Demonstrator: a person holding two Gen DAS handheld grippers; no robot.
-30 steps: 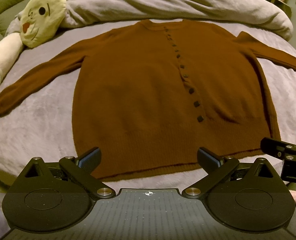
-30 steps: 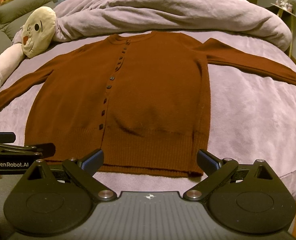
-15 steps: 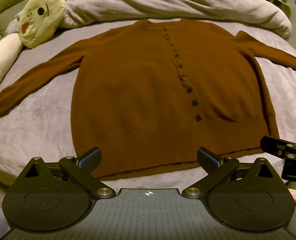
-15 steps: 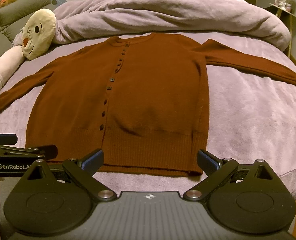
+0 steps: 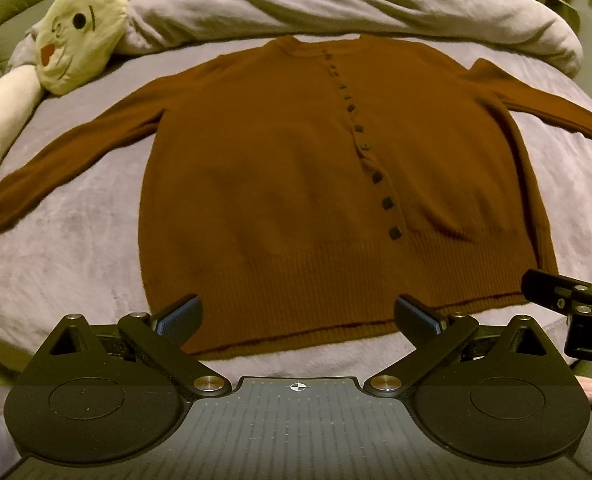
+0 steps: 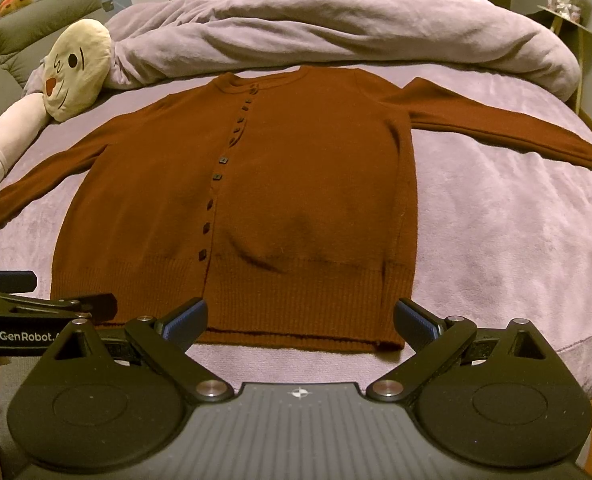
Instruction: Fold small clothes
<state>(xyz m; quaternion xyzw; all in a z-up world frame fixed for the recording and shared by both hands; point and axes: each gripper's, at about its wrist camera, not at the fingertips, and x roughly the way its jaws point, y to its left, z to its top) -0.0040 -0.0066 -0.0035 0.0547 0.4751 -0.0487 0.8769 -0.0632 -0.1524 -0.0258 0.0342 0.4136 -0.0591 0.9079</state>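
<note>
1. Two grippers, both spread wide, nothing held. Left gripper (image 5: 295,312) and right gripper (image 6: 301,314) hover at the near edge of the bed (image 6: 516,240), just short of the cardigan's hem. Blue ribbed pads on the fingers (image 5: 179,314).
2. Far left: plush toy (image 5: 78,34), cream, round face, long pale limb trailing along the bed edge. Clear of the garment, near the left cuff.
3. Left sleeve (image 5: 64,160) angled out and down toward the bed's left edge, lying flat.
4. Cardigan (image 5: 276,184): rust-brown knit, laid flat face up, buttoned, neckline away from the grippers. Dark square buttons (image 5: 395,233) run neck to waist. Ribbed hem band (image 6: 296,300) nearest the grippers.
5. Right sleeve (image 6: 508,130) spread out toward the right edge, flat.
6. Behind: bunched lilac duvet (image 6: 336,28), soft fleece look; bed cover same colour, slightly napped.
7. Handling, my read: light, limp, stretchy knit; no stiffness, will sag and drag on the fleece. Not fragile or slippery. Pinch cuffs or shoulder seams first to fold sleeves in; the ribbed hem corners are the thickest and firmest hold for the final fold. Avoid pinching on buttons.
</note>
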